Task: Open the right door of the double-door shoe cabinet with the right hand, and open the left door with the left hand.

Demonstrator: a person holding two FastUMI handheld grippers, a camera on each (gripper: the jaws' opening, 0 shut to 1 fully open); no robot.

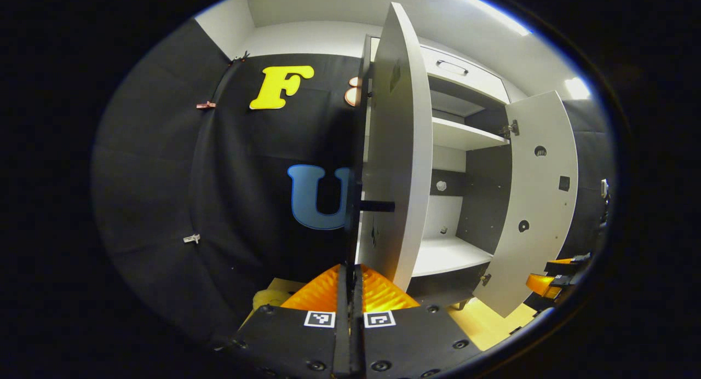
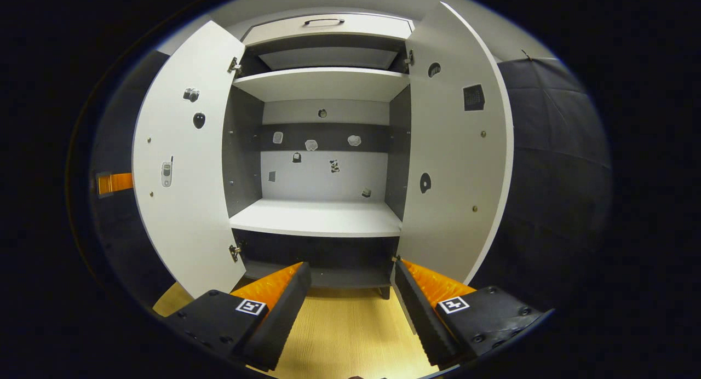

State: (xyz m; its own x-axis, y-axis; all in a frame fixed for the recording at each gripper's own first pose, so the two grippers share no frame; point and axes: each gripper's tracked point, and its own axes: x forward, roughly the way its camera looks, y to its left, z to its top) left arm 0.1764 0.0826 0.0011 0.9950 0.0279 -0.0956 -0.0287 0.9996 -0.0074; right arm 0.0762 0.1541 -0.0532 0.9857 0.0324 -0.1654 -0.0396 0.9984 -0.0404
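Cabinet: shoe cabinet [image 2: 323,217] stands wide open in the right gripper view, both doors swung out, white shelves bare against a grey and white back panel.
Left door: left door [image 2: 183,165] hangs open at the left of that view, inner face showing, small stickers dotted down it; in the left gripper view the same door [image 1: 397,149] is seen nearly edge-on, rising straight ahead.
Right door: right door [image 2: 457,149] is open on the other side, its inner face turned toward the camera; from the left gripper view it [image 1: 539,204] stands farther off to the right.
Left gripper: left gripper [image 1: 350,280] has its fingers brought together with hardly a gap, right at the front edge of the left door; a dark handle [image 1: 377,206] juts from that edge just above the fingertips. Whether anything is pinched between them, cannot tell.
Right gripper: right gripper [image 2: 350,283] sits back from the cabinet with fingers spread wide, nothing between them, low in front of the bottom shelf; its right-hand finger is close to the foot of the right door.
Drawer: drawer [image 2: 328,24] across the top is closed, its handle showing.
Floor: pale wooden floor [image 2: 345,329] runs beneath the open fingers.
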